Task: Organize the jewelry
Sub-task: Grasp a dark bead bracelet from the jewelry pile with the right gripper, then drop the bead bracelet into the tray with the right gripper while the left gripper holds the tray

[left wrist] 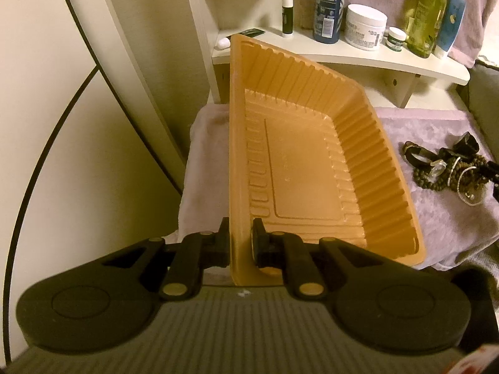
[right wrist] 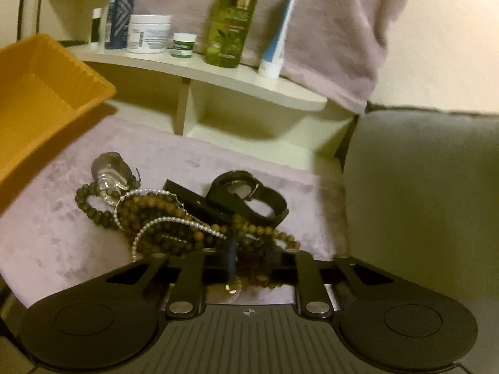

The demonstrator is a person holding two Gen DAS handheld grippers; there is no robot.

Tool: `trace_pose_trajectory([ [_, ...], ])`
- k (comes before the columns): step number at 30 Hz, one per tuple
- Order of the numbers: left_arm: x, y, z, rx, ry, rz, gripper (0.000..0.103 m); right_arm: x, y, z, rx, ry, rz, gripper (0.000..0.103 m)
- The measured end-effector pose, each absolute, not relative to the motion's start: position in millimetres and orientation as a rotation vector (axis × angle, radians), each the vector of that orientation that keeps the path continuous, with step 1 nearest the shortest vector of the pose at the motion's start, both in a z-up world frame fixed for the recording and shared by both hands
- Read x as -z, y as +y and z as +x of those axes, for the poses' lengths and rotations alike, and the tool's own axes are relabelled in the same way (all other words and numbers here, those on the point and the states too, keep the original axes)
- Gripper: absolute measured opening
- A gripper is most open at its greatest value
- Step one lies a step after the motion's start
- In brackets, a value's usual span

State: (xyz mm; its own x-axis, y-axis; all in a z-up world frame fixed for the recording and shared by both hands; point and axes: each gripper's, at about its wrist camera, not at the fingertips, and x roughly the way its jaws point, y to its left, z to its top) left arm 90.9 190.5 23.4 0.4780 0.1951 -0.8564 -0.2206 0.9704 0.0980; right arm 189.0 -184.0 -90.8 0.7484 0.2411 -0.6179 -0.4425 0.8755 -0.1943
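Observation:
An orange ribbed plastic tray (left wrist: pixel 299 168) is tipped up over the pink cloth, and its inside shows nothing in it. My left gripper (left wrist: pixel 241 240) is shut on the tray's near rim, one finger inside and one outside. The same tray (right wrist: pixel 40 93) shows at the left of the right wrist view. A tangled jewelry pile (right wrist: pixel 174 215) lies on the cloth: brown bead bracelets, a pearl strand (right wrist: pixel 168 222), a black strap watch (right wrist: pixel 249 199) and a clear-faced watch (right wrist: pixel 109 171). My right gripper (right wrist: pixel 252 258) is shut on brown beads at the pile's near edge. The pile (left wrist: pixel 449 168) lies right of the tray.
A cream shelf (right wrist: pixel 218 71) behind the cloth carries a blue bottle (left wrist: pixel 327 6), white jars, a green bottle (right wrist: pixel 234 18) and a tube. A pink towel hangs behind it. A grey cushion (right wrist: pixel 421 187) borders the cloth on the right; a wall panel stands at the left.

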Motion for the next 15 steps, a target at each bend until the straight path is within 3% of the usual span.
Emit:
trace_pose_trajectory([
  [15,-24.4,194.1,88.4,-0.251,1.015,-0.067,0.011,22.0,-207.1,171.0,-0.311,0.402,-0.276,0.007],
])
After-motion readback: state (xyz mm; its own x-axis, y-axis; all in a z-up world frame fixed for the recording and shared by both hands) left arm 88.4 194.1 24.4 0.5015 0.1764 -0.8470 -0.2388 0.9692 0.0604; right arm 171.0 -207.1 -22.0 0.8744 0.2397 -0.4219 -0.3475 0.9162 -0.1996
